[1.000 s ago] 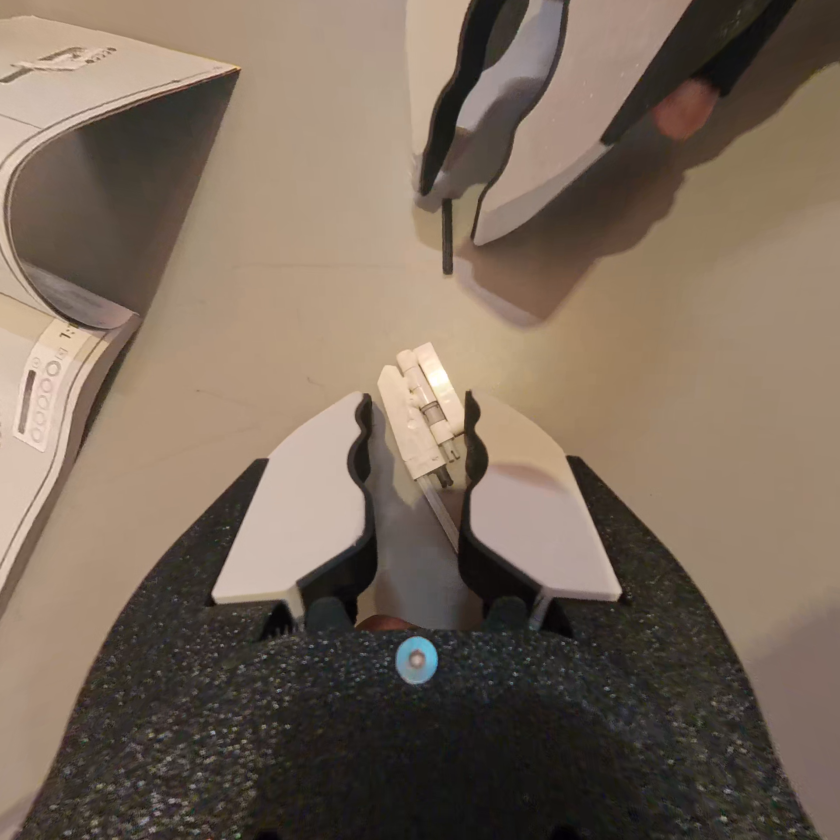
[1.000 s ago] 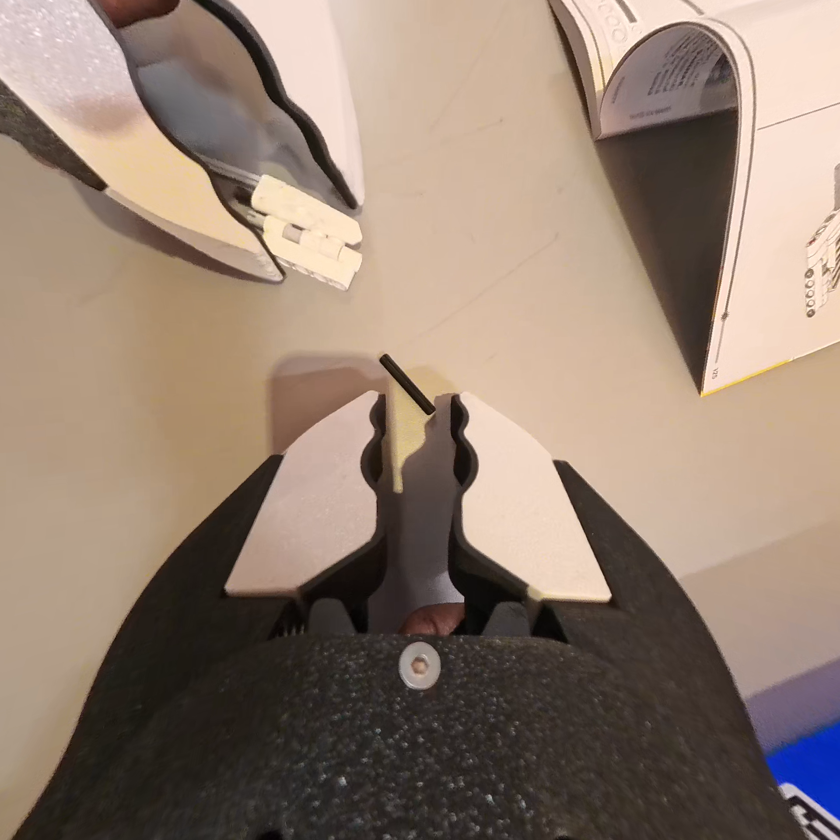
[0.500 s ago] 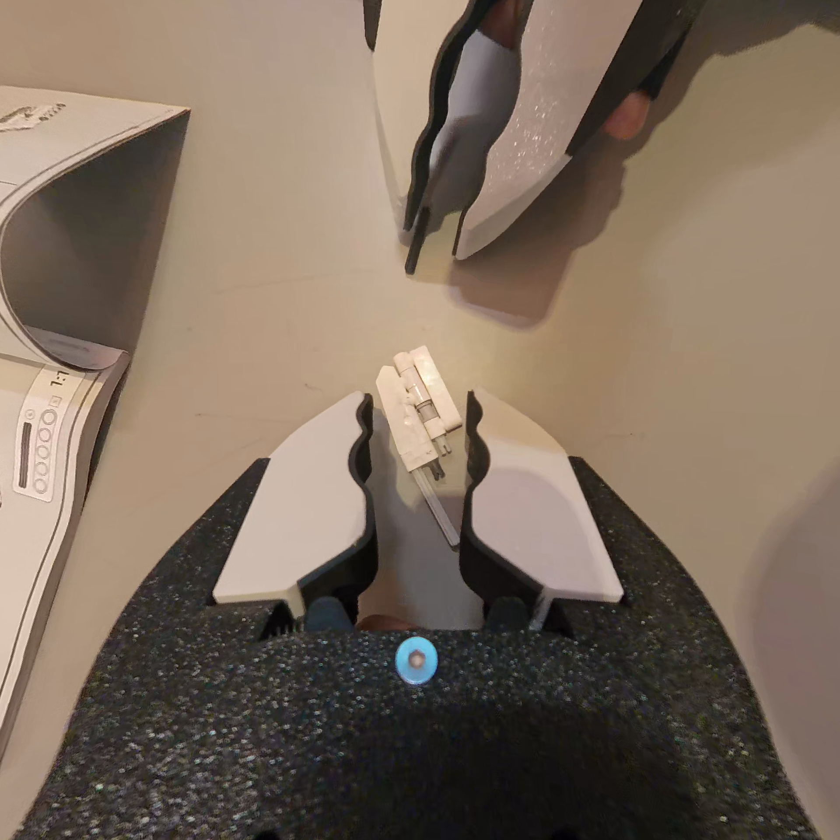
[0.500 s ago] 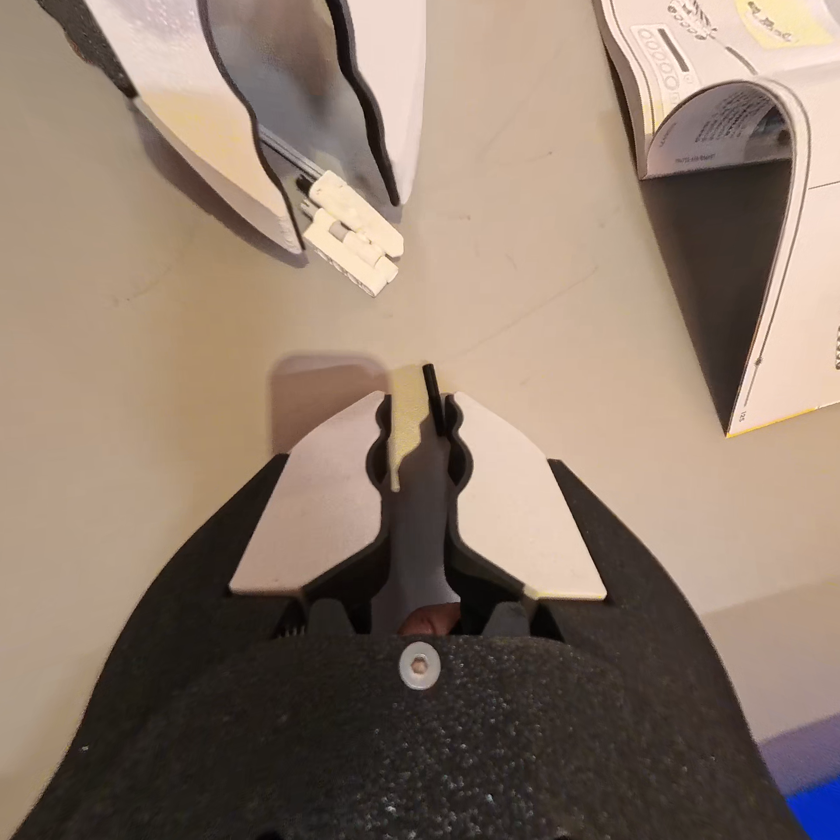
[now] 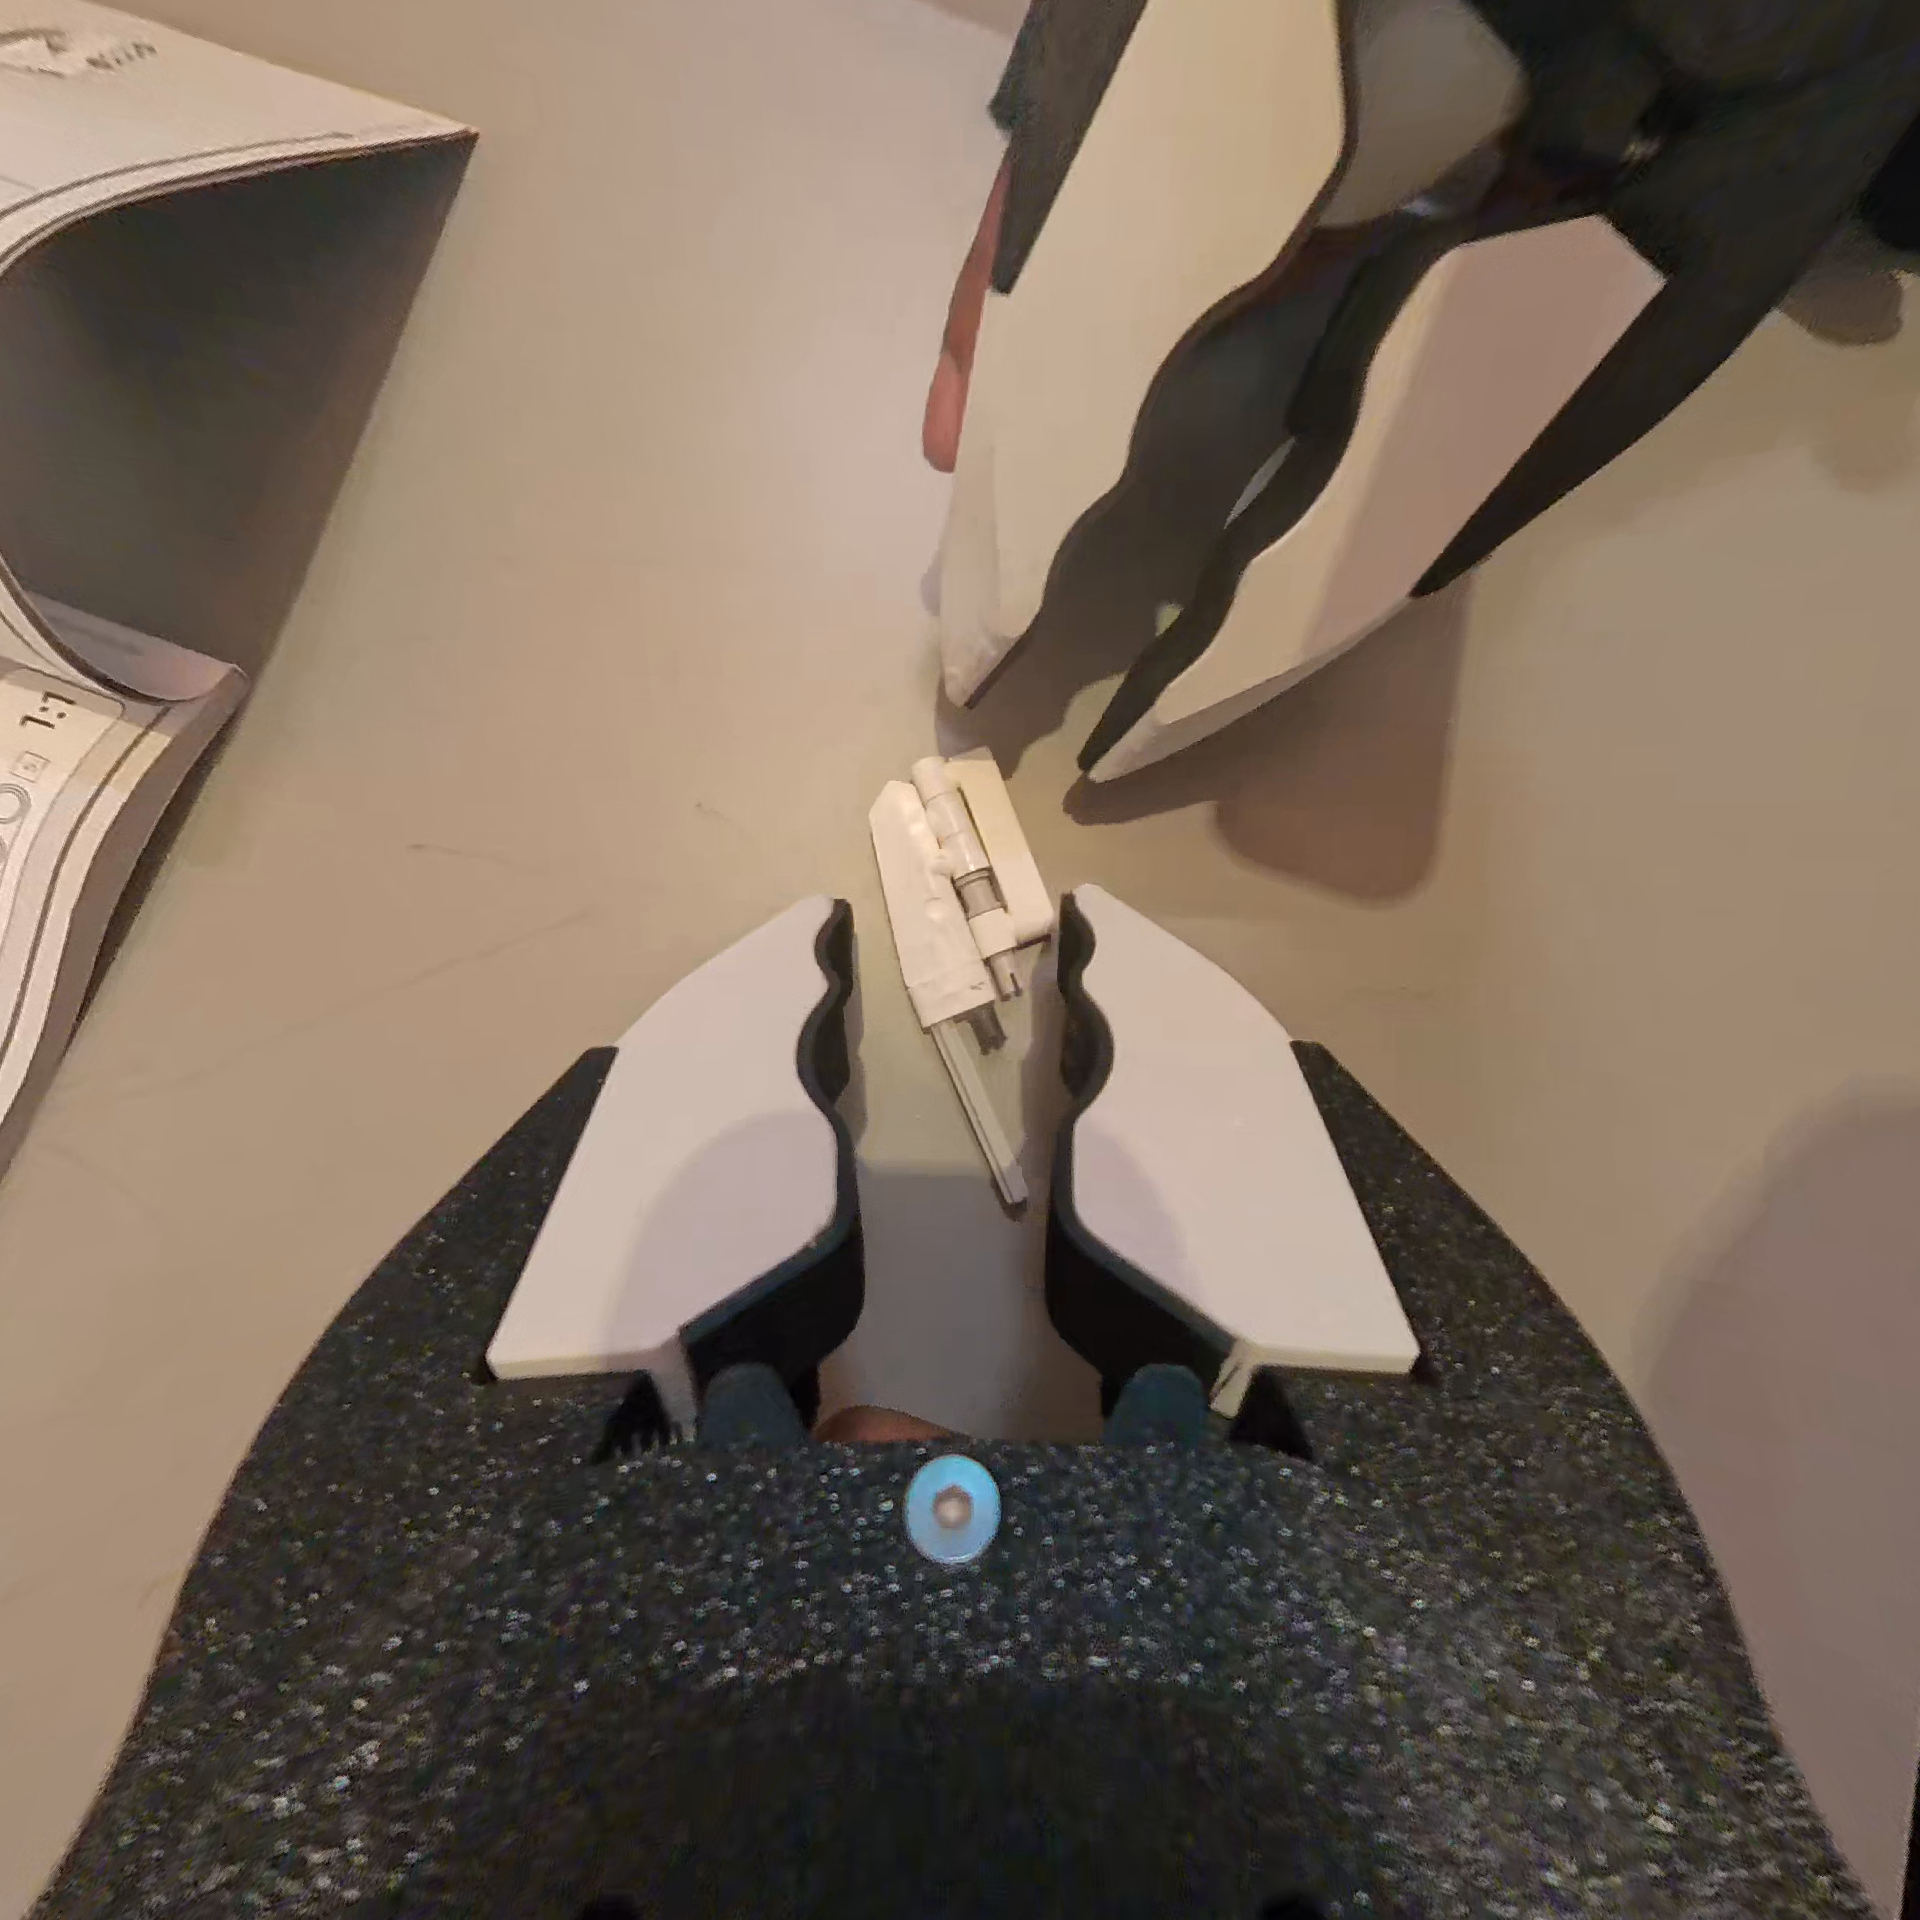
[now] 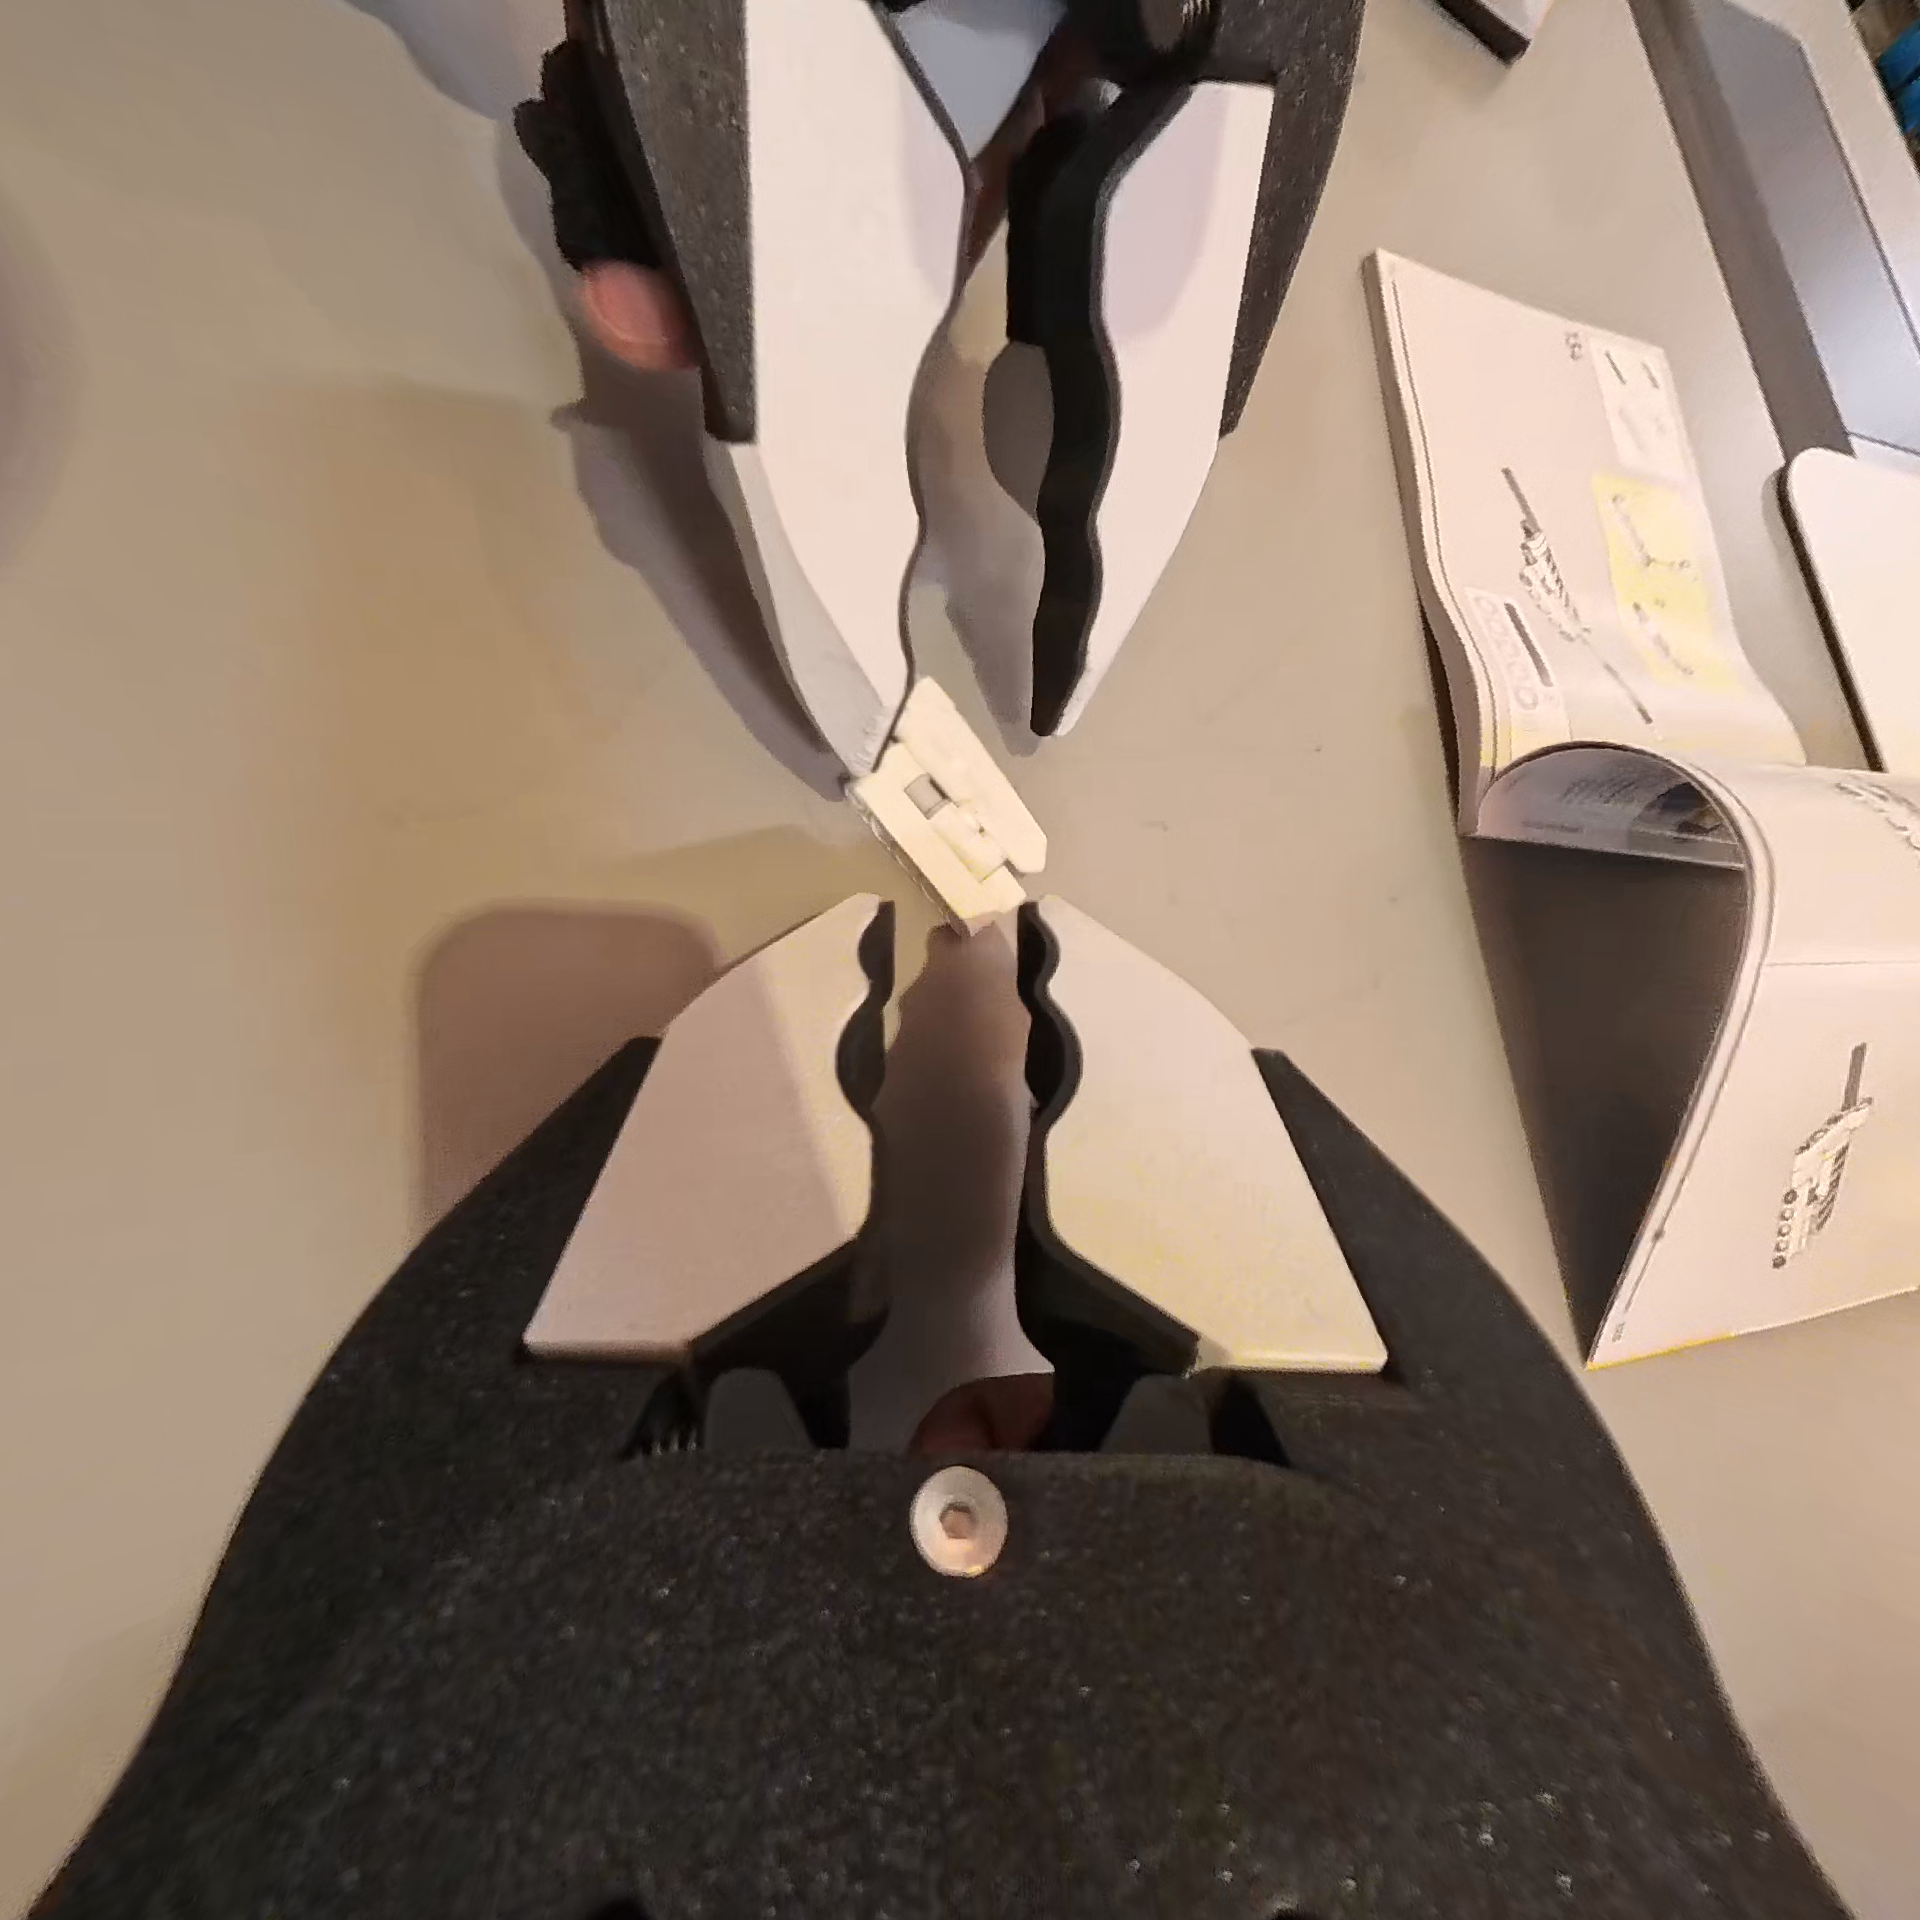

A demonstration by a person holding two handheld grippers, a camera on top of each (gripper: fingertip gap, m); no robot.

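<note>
My left gripper (image 5: pixel 954 899) is shut on a small white brick assembly (image 5: pixel 935 914) with a white and grey shaft along it. A thin grey axle (image 5: pixel 982 1112) runs back from it between the pads. The right wrist view shows the same assembly (image 6: pixel 951 805) sticking out past the left gripper's (image 6: pixel 951 753) tips above the beige table (image 5: pixel 520 727). My right gripper (image 6: pixel 956 912) faces it tip to tip, fingers apart, with the assembly's near end just between the fingertips. It also shows in the left wrist view (image 5: pixel 1031 732). No black pin shows in either view.
An open instruction booklet (image 5: pixel 156 312) with a curled-up page lies left of the left gripper; it also shows in the right wrist view (image 6: pixel 1558 582). A grey slab (image 6: pixel 1766 208) lies at the back right. A person's fingertips (image 6: pixel 629 312) show on the handles. Only a small space, under 4 cm, lies between the two pairs of fingers.
The grippers have closed in until their tips almost meet at the assembly. The black pin that stuck out of my right gripper's fingers in both earlier frames is out of sight now.
</note>
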